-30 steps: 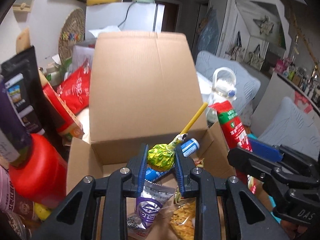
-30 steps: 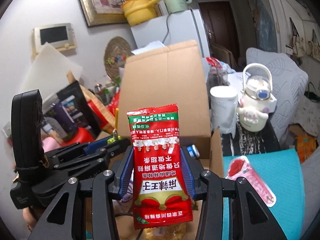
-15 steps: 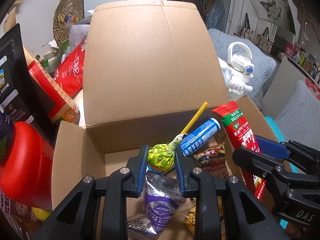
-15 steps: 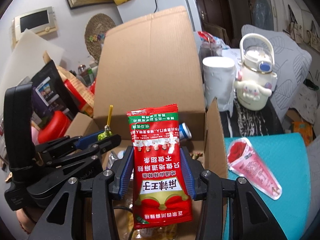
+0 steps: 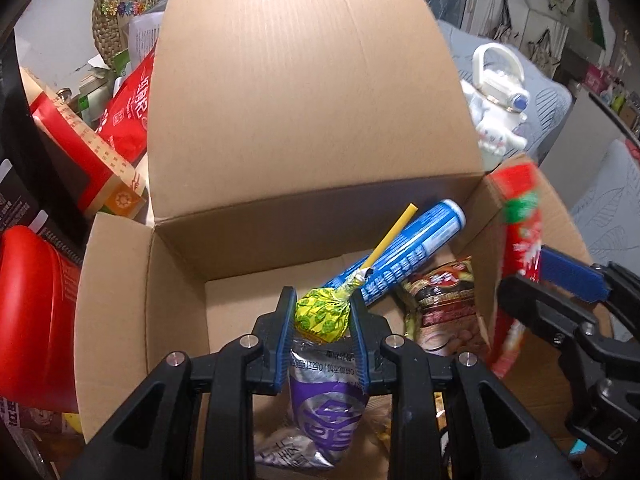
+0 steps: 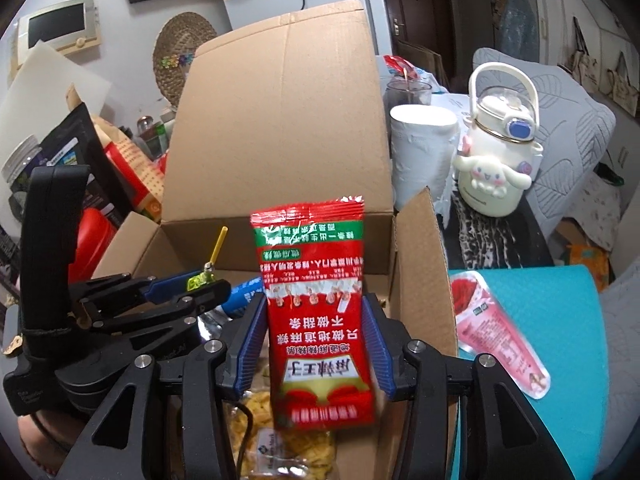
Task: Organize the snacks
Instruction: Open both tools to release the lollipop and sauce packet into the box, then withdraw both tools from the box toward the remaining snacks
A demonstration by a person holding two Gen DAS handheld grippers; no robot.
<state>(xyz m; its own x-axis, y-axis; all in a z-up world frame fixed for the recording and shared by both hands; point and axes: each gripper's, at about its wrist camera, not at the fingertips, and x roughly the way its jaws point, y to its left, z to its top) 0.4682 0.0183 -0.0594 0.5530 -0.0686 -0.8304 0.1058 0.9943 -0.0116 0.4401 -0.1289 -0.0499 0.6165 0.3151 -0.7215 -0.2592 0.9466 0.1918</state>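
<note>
Lollipop [image 5: 321, 311]: light, hard head, pinched shut in left claw [image 5: 321, 330]. Red snack packet [image 6: 318, 300]: limp, slippery film; right claw [image 6: 316, 350] just opening, packet between jaws over cardboard box [image 5: 120, 280].

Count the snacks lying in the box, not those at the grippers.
4: blue tube at the back, dark packet on the right, purple pouch in front, yellow crisps bag beneath; more may be hidden.
</note>
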